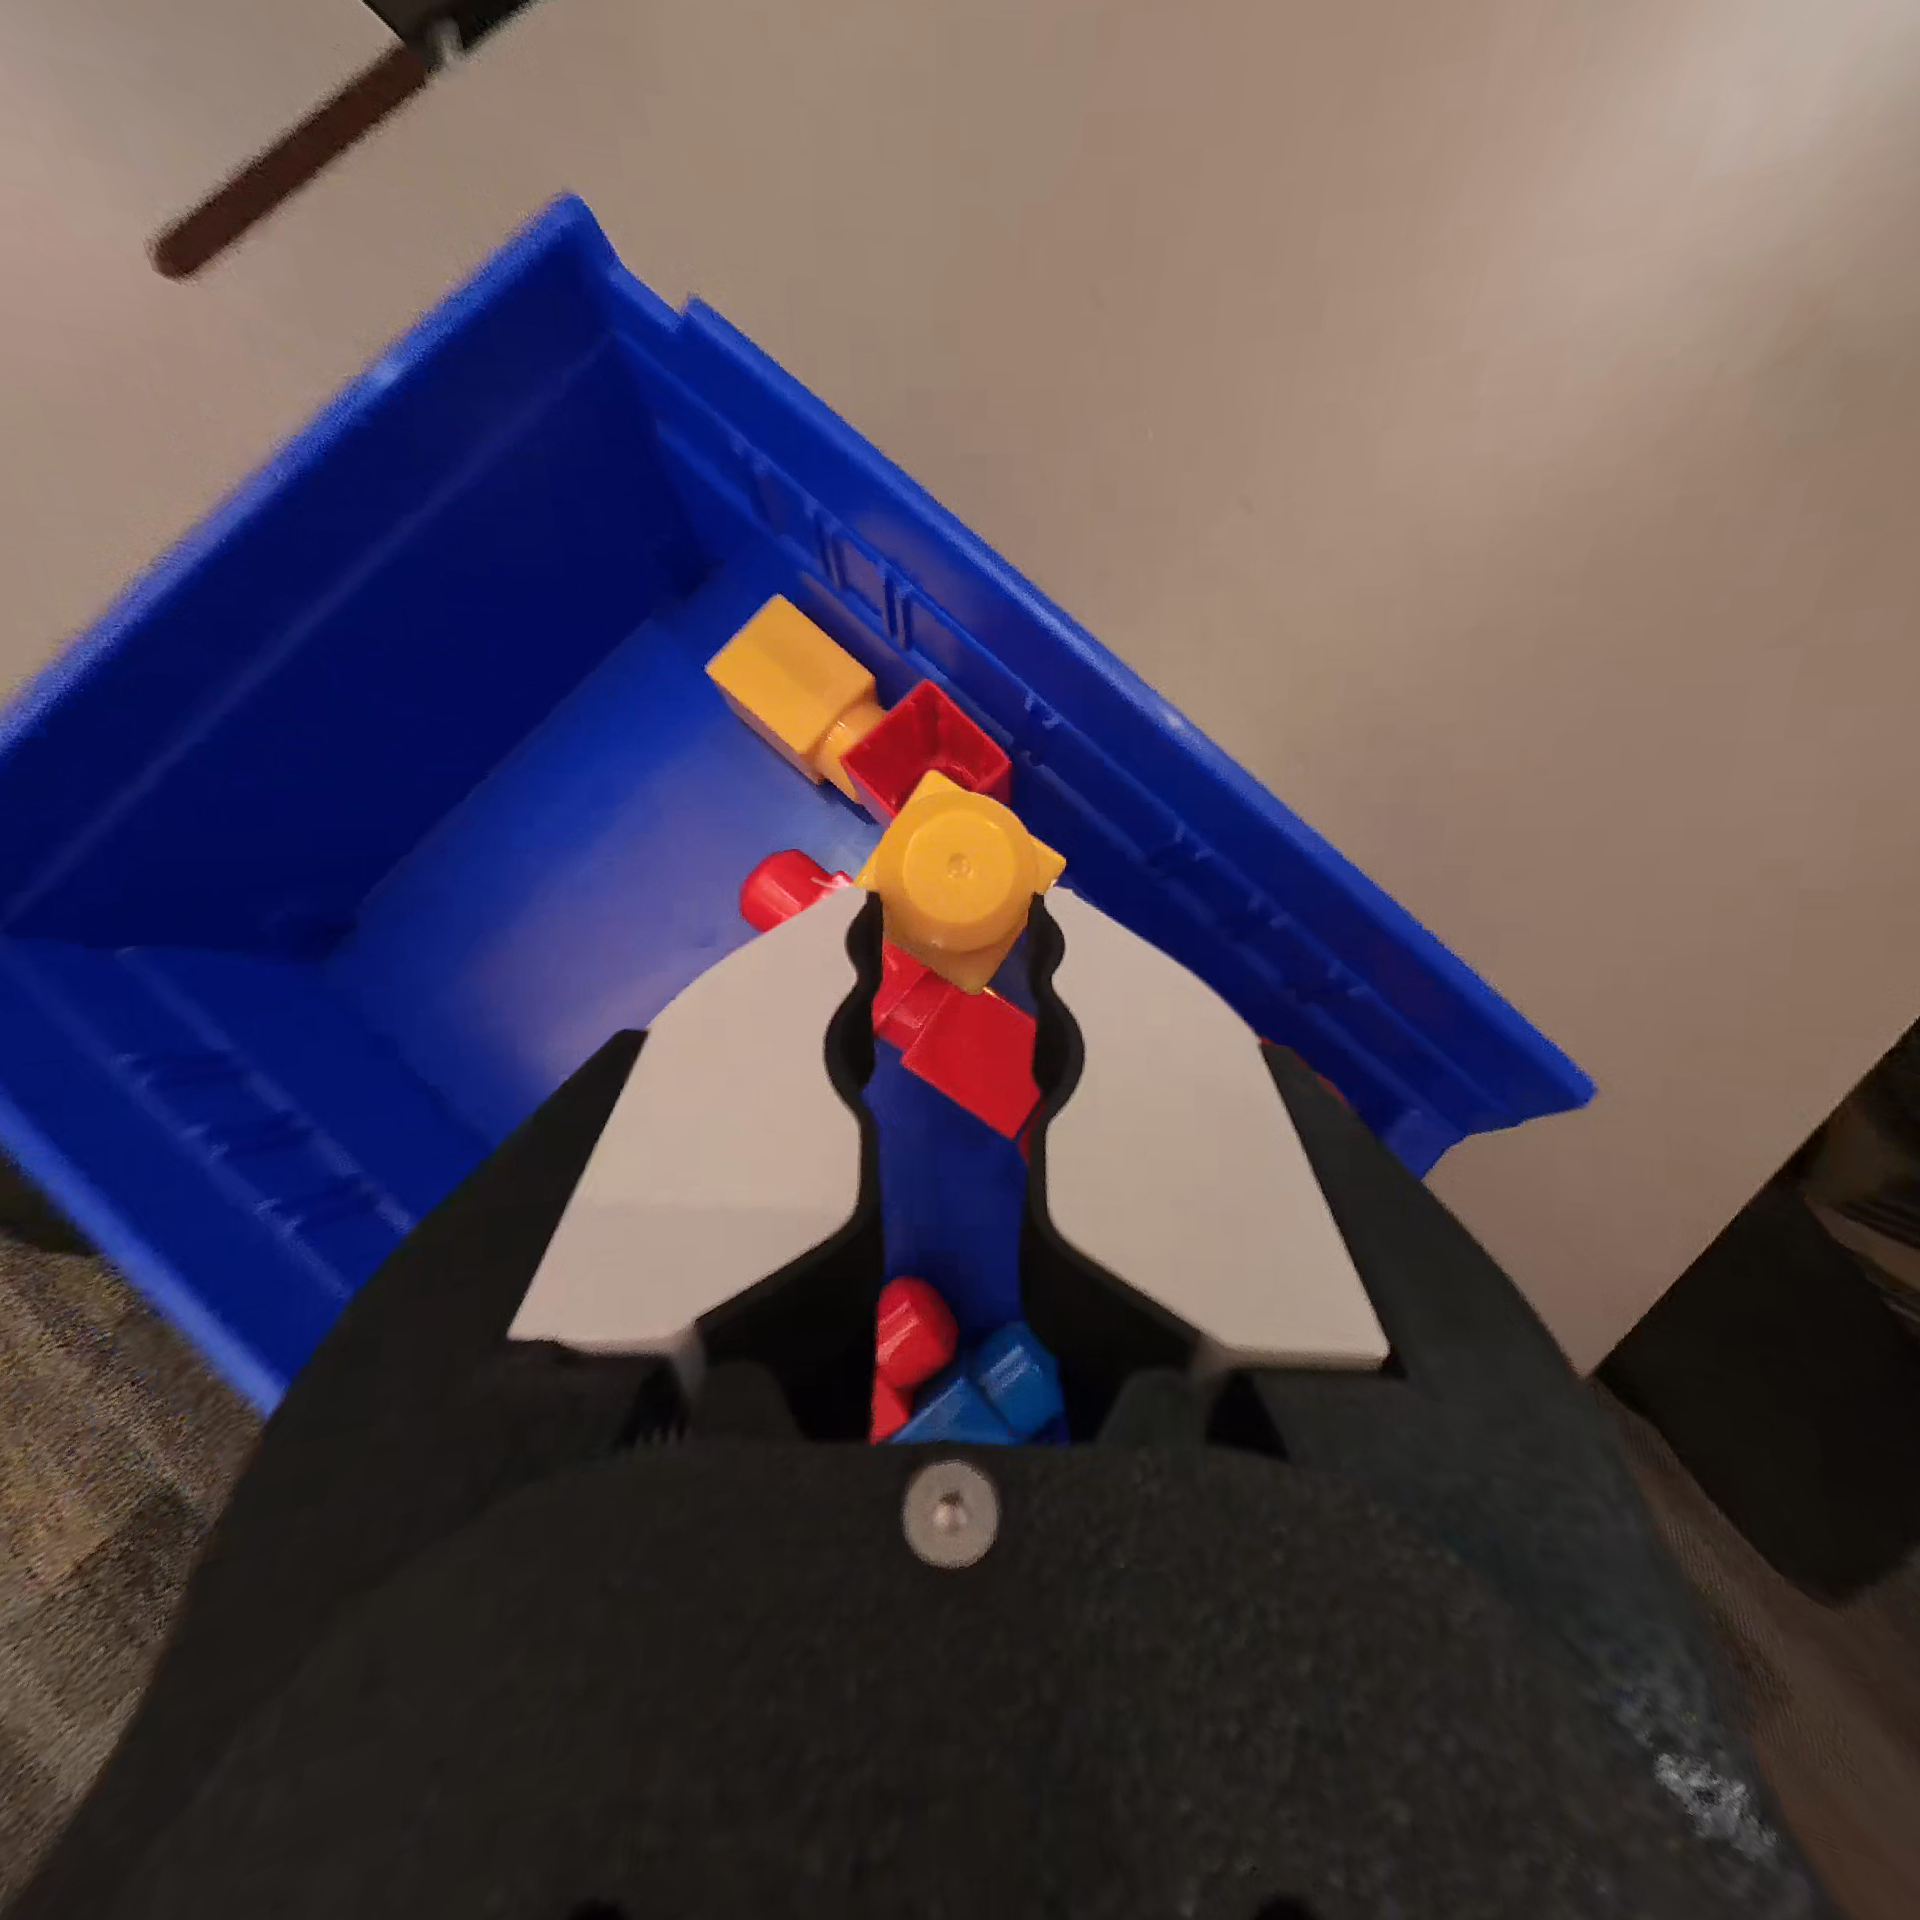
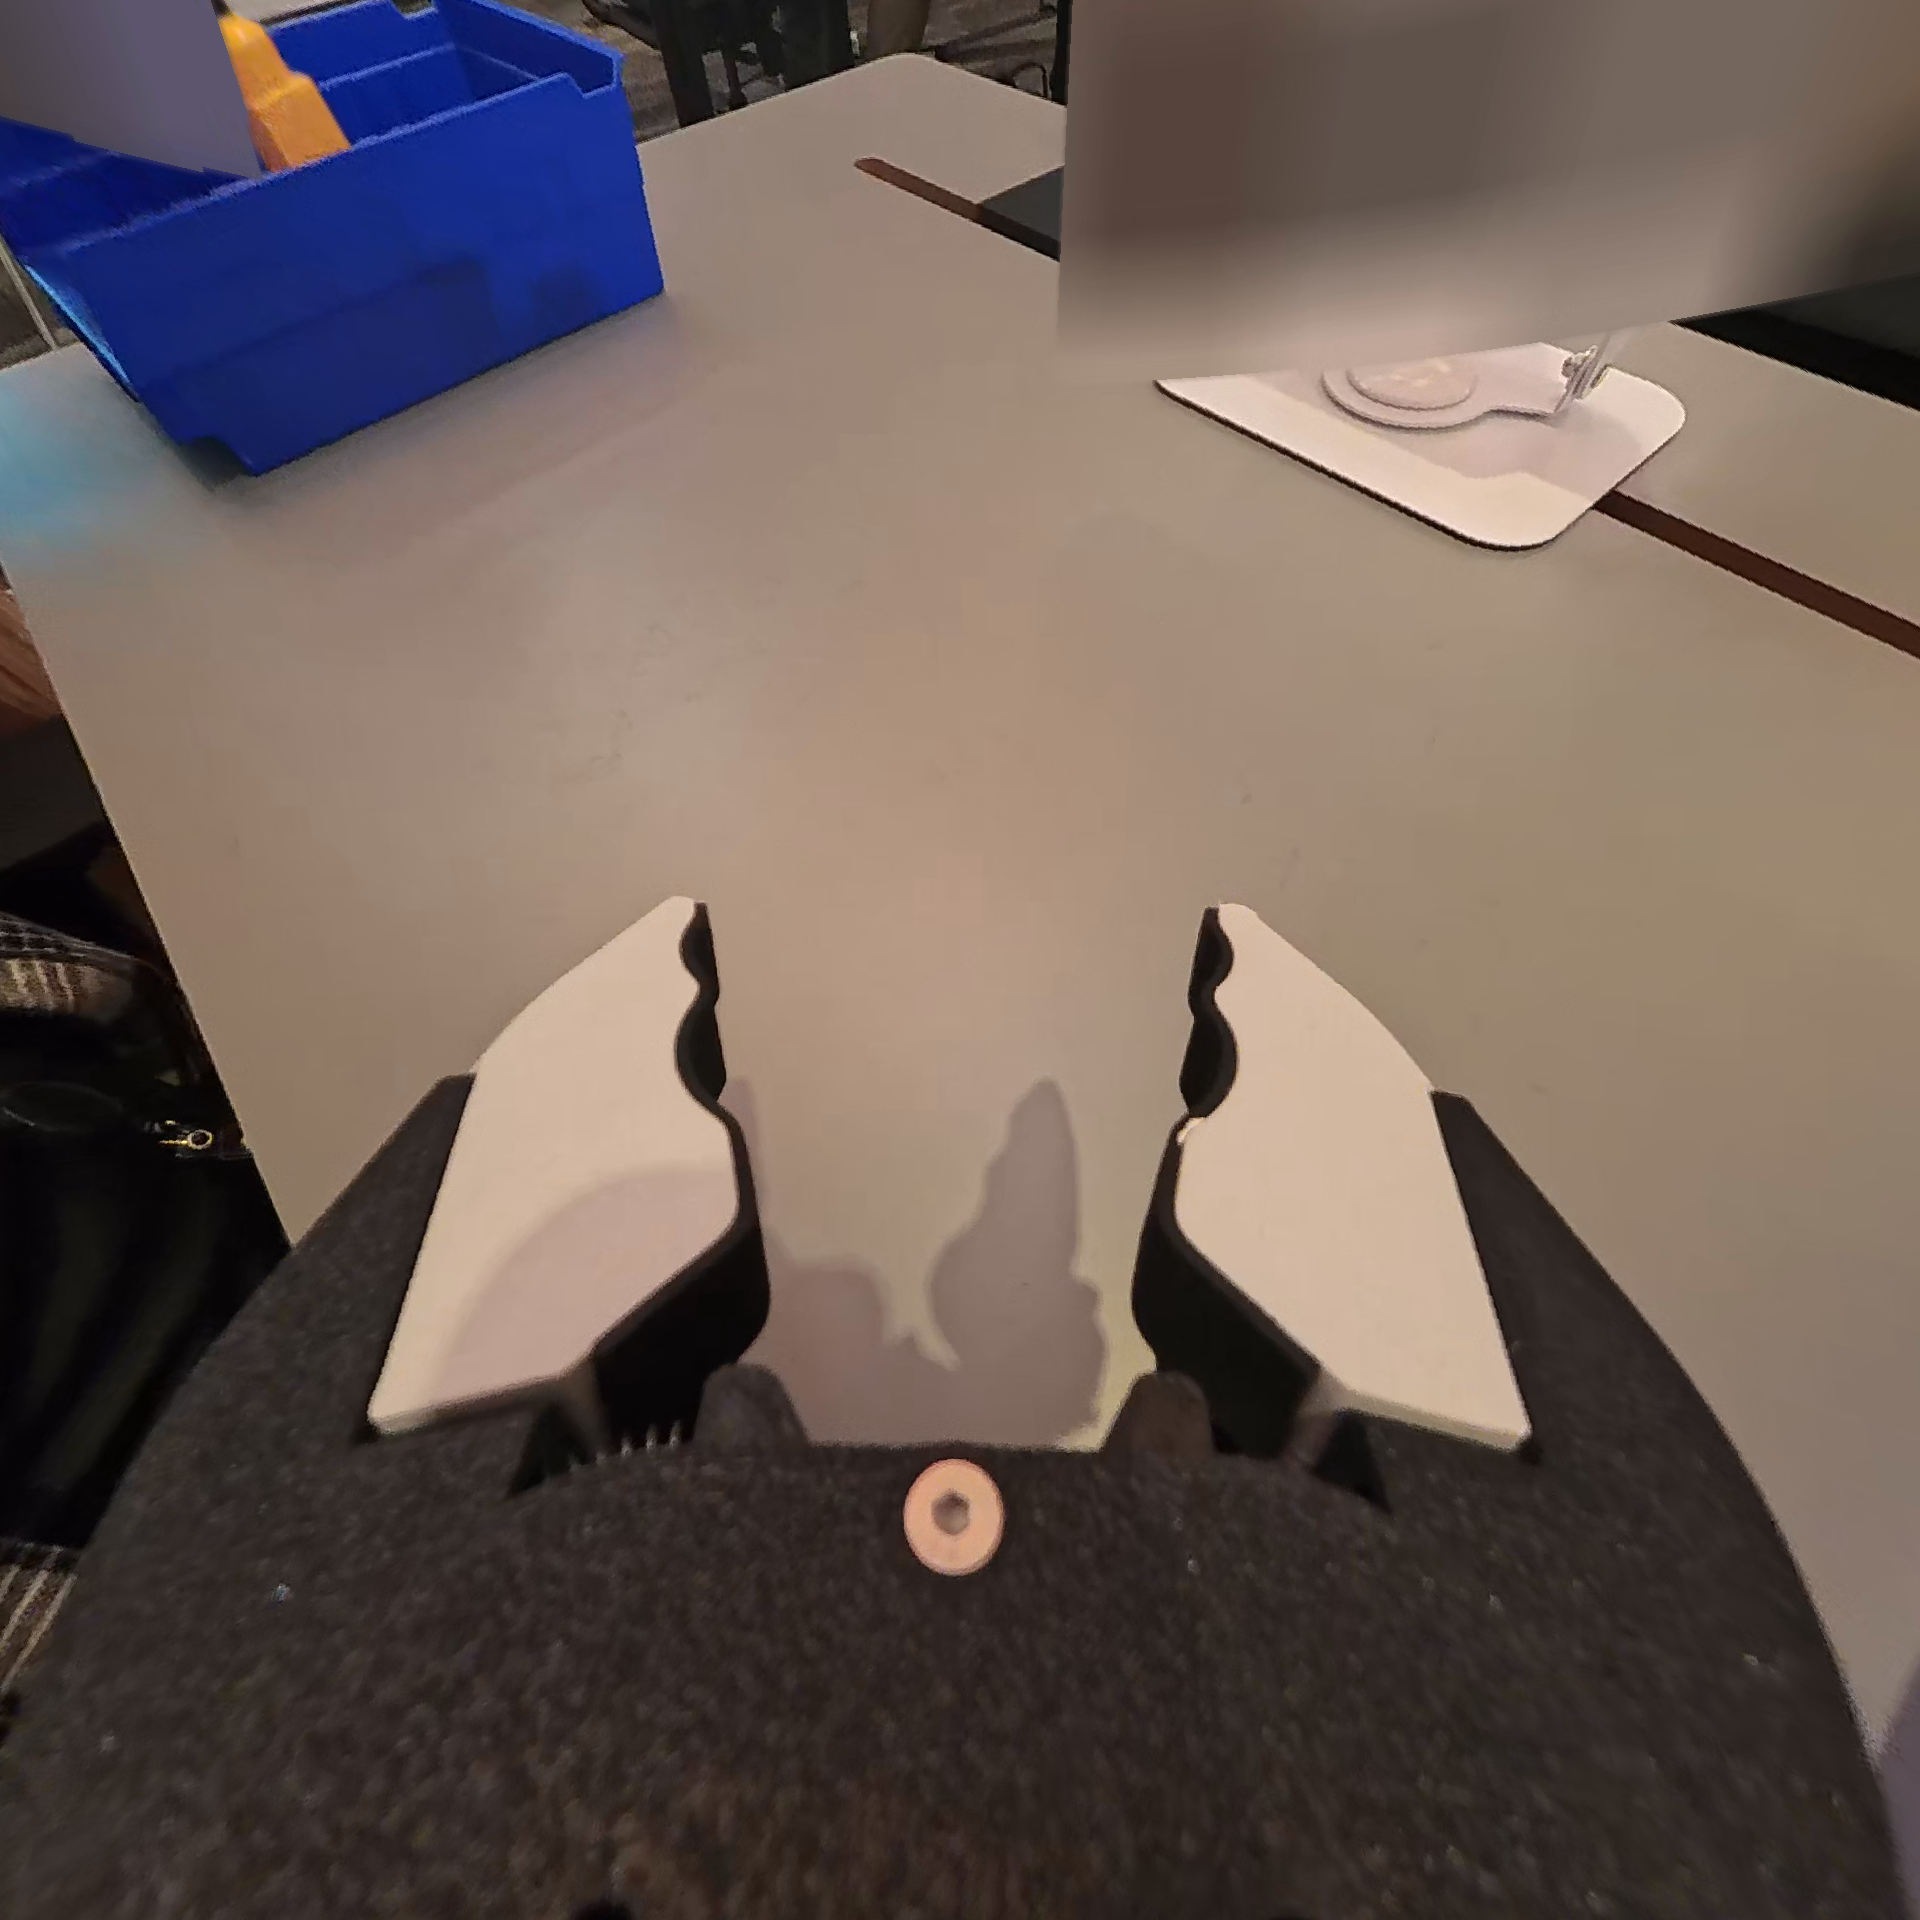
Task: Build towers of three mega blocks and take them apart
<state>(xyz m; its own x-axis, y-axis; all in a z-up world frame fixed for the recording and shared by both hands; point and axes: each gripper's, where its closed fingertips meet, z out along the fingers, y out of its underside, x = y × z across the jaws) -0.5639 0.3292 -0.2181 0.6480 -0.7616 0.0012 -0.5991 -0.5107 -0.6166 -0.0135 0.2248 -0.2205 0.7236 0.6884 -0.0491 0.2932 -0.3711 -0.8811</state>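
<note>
One yellow plastic mega block [image 1: 956, 883] sits pinched between the tips of the left gripper [image 1: 951, 914], stud toward the camera, above the blue plastic bin [image 1: 416, 582]. Right gripper [image 2: 956, 920] hovers wide open, empty, over the grey table [image 2: 935, 623].

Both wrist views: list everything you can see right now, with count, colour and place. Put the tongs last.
Bin: one, blue, on the table's left part.
Yellow mega blocks: two; one held above the bin, one lying on the bin floor.
Red mega blocks: at least four, in the bin; one open side up beside the lying yellow block, others partly hidden.
Blue mega blocks: about two, near end of the bin, partly hidden.
Table: one, grey.
Stand base: one, white, far right of the table.
Left tongs: shut on the held yellow block.
Right tongs: open, empty, over bare table.
</note>
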